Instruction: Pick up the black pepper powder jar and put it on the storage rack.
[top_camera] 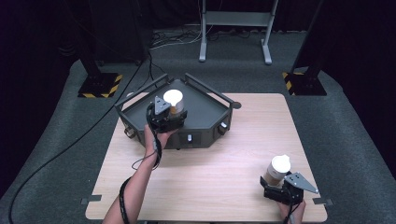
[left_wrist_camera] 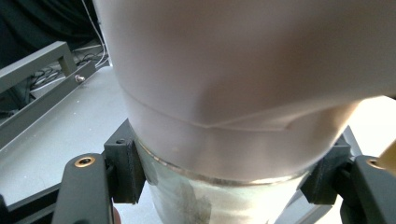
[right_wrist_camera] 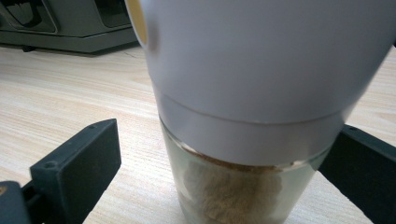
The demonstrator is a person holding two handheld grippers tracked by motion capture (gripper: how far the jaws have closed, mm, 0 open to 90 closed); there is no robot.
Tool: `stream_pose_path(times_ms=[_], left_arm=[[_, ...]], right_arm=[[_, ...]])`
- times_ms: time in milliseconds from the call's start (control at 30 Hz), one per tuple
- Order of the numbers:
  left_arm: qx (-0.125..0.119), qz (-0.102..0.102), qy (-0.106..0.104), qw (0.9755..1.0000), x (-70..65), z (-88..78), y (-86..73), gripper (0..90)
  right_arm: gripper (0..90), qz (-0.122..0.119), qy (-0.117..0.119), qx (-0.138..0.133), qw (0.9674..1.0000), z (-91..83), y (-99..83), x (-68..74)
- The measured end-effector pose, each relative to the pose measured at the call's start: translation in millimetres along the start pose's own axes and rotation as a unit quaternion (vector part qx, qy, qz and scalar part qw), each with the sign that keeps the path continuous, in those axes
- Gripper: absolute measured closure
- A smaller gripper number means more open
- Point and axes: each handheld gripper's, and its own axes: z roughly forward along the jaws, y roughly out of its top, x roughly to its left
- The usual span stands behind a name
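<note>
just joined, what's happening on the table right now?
A person works two handheld grippers. The left gripper is shut on a white-capped jar over the grey tray at the table's far side. The right gripper has its fingers around a second white-capped jar of brown powder on the wooden table, with a gap on one side.

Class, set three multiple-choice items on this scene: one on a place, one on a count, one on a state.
1. Where is the jar at the left gripper?
A over the grey tray
B on the floor
C at the table's near right corner

2. How many white-capped jars?
A one
B two
C four

3. How do the right gripper's jaws stand?
A clamped on the jar
B apart, a gap beside the jar
C around nothing

A: the high view shows it above the tray.
B: one at each gripper.
B: wood shows between jaw and glass.
</note>
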Motion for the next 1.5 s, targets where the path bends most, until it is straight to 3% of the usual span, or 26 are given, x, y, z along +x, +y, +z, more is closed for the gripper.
stream_pose_path(times_ms=[667,1033,1200,1500], left_arm=[[0.012,-0.013,0.021,0.9996,-2.5,15.9,-1.5,30.7],[0.031,-0.014,0.025,0.9991,-6.6,23.8,1.6,30.7],[0.031,-0.012,0.025,0.9991,-7.6,24.2,1.5,30.7],[0.02,-0.028,0.028,0.999,-5.8,26.1,-4.0,30.6]], right_arm=[[0.0,0.0,0.0,0.0,1.0,0.0,0.1,0.1],[0.0,0.0,0.0,0.0,1.0,0.0,0.0,-0.1],[0.0,-0.001,0.001,0.001,1.0,0.1,0.2,-0.1],[0.0,-0.001,0.0,-0.001,1.0,-0.2,-0.3,0.2]])
